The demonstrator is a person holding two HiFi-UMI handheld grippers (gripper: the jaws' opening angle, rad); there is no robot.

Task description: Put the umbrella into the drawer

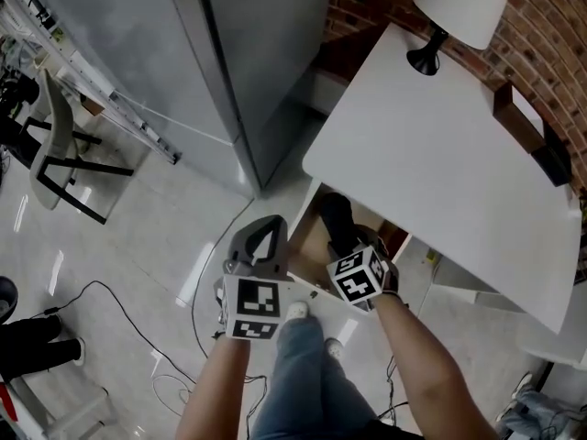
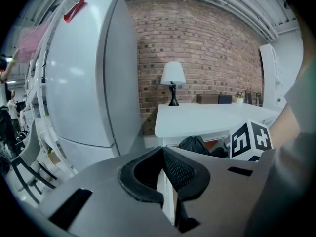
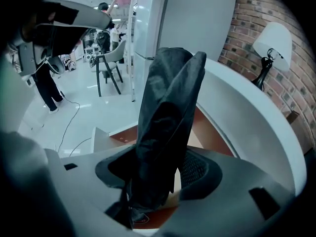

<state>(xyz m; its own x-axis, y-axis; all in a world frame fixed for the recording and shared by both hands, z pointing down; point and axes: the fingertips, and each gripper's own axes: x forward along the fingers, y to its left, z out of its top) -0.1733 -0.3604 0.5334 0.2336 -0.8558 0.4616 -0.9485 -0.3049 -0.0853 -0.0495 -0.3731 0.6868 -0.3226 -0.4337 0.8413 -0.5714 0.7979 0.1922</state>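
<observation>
The black folded cloth umbrella is clamped in the jaws of the right gripper. It points down at the open brown wooden drawer under the white surface. The left gripper, just to its left, has its jaws together, holding nothing.

The folded fabric umbrella is black, the open wooden drawer reddish-brown inside, the flat surface white, the brick wall red with pale mortar lines.
</observation>
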